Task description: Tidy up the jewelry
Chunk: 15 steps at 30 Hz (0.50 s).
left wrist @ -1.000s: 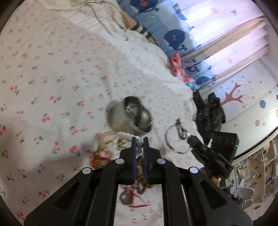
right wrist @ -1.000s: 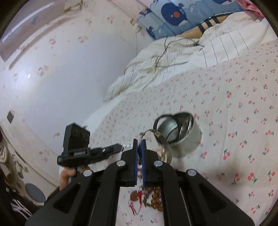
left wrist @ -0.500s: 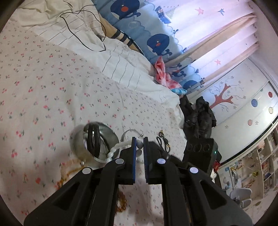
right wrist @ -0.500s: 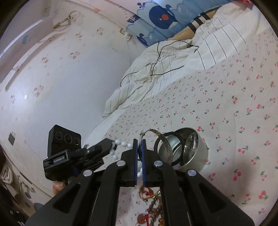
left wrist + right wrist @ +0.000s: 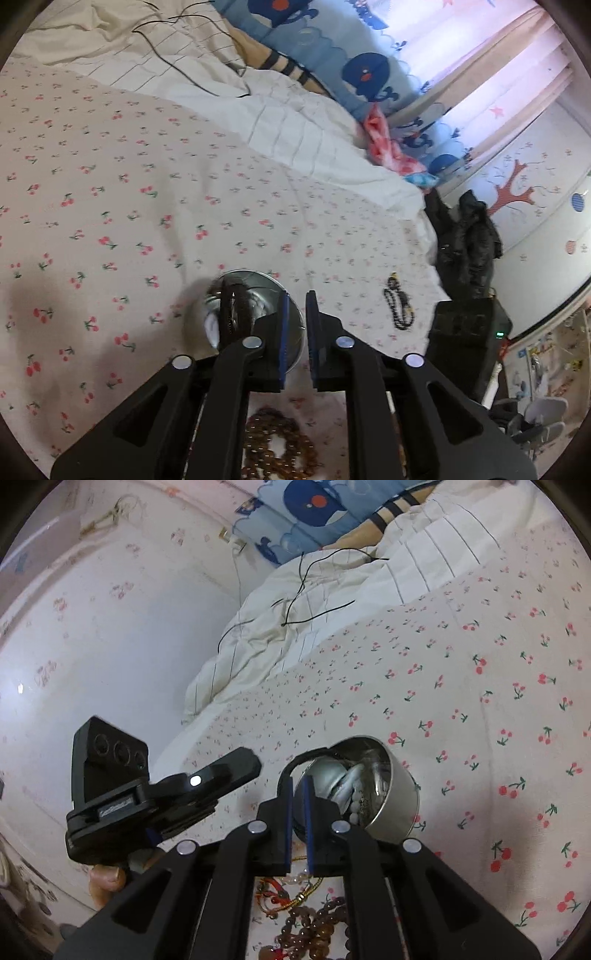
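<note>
L gripper (image 5: 295, 302) jaws just opened a bit, nothing btwn | R gripper (image 5: 297, 788) jaws nearly together, clamped on thin bangle (image 5: 308, 755) arching at bowl rim | metal bowl (image 5: 400, 794) on cherry sheet (image 5: 480, 686), white beads (image 5: 351, 794) inside | brown beads (image 5: 314, 926) just in front of bowl | black beads (image 5: 397, 306) R of bowl

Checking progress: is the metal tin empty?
No. The metal tin holds white beads and a dark bangle.

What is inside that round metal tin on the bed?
The metal tin holds a white bead string and a dark bangle standing on edge. Its bottom is covered by them and by the tongs.
</note>
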Motion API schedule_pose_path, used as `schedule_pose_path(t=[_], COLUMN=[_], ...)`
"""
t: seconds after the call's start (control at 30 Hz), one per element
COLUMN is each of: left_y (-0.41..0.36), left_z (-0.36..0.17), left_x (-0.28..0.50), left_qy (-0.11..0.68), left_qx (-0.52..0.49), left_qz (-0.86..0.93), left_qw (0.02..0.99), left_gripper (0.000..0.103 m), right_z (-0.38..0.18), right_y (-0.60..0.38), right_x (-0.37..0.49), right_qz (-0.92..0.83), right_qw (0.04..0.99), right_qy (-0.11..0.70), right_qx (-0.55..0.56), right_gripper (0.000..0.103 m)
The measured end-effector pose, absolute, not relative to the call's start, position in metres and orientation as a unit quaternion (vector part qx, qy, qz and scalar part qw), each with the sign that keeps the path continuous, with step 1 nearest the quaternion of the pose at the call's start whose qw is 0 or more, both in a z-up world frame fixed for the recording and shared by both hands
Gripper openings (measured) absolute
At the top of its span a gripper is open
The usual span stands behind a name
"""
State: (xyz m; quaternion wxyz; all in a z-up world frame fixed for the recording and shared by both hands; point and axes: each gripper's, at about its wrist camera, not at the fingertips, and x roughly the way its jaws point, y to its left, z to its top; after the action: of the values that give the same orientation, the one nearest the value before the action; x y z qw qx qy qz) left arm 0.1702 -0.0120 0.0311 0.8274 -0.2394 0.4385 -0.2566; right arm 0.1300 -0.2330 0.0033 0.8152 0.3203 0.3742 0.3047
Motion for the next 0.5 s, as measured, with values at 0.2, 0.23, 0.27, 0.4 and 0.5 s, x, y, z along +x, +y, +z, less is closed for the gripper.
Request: schedule_pose_path(t=[0.2,0.23,0.27,0.4,0.5], left_y=[-0.003,-0.001,0.004,0.021,0.038], left_z=[0.032,0.035,0.040,0.049,0.042], left_x=[0.168,0.166,0.161,0.141,0.122], left_qy=[0.447,0.445,0.442,0.445,0.462], left_qx=[-0.241,-0.240,-0.238,-0.227,-0.224], left_qz=[-0.242,-0.242,-0.242,-0.232,-0.211], left_qw=[0.827,0.828,0.830,0.835,0.832], left_gripper=[0.043,0.046,0.048,0.054,0.056], right_z=[0.016,0.021,0.029,0.046,0.045], right_y=[-0.233,-0.235,-0.236,-0.241,-0.237], right_x=[0.122,0.118,0.113,0.086,0.068], right_qz=[0.276,0.276,0.275,0.274,0.275], right_qw=[0.841,0.845,0.851,0.861,0.861], right_qy=[0.369,0.366,0.360,0.354,0.370], right_qx=[0.282,0.276,0.266,0.243,0.216], right_gripper=[0.031,0.031,0.032,0.040,0.040])
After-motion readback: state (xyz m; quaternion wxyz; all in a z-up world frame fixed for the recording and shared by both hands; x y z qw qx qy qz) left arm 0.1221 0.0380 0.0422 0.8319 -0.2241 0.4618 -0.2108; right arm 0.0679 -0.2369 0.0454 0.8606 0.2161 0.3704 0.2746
